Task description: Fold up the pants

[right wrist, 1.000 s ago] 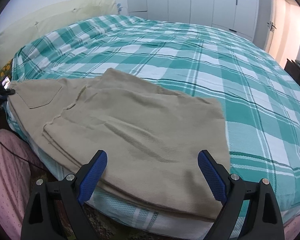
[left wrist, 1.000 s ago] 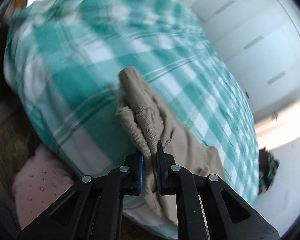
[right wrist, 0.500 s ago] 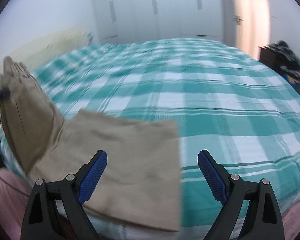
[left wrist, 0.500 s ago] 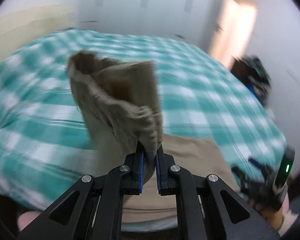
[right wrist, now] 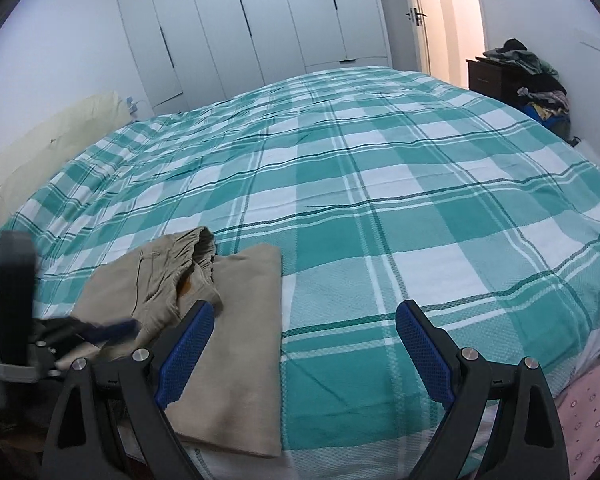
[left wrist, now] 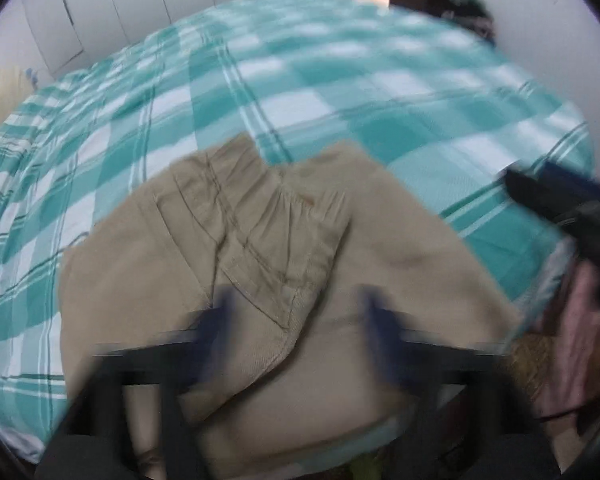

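Observation:
The tan pants lie folded in a stack near the front edge of the bed, with the waistband end laid on top. They also show in the right wrist view at the lower left. My left gripper is open and empty, blurred, just above the pants' near side. It also appears in the right wrist view at the left. My right gripper is open and empty over the bed's front edge, to the right of the pants. It shows at the right of the left wrist view.
The bed has a teal and white checked cover. A cream headboard is at the left. White wardrobes stand behind. A dark cabinet with piled clothes is at the back right. Pink fabric lies at the lower right.
My left gripper carried the waistband end over the stack, let go and opened. The pants went from spread long to a shorter folded stack. My right gripper shifted right, staying open.

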